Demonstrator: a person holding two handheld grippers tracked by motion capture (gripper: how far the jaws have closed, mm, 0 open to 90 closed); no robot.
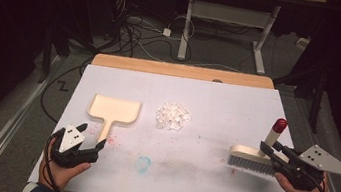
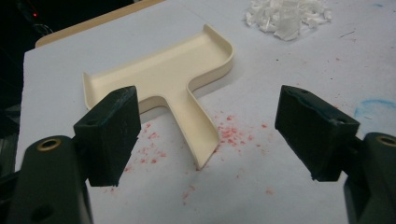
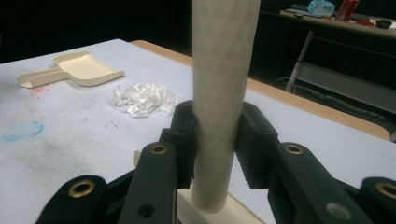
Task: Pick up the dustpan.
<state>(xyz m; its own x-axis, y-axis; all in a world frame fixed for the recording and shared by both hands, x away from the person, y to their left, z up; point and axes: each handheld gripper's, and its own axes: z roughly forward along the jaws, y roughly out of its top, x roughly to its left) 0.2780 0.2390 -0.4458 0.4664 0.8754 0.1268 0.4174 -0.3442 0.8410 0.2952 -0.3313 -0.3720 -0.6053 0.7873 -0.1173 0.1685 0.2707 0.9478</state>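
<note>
The right gripper (image 1: 271, 153) is clamped on the brush (image 1: 255, 158) by its upright handle (image 3: 224, 93) — bristles down on the table (image 1: 207, 182) near its right edge, head lying crosswise, red-capped handle rising slightly tilted. The left gripper (image 1: 86, 137) stands wide open, holding nothing, jaws either side of the dustpan (image 2: 177, 70) handle's end without touching — that handle points toward the person. White scraps (image 1: 172, 115) lie between pan and brush, nothing blocking them.
</note>
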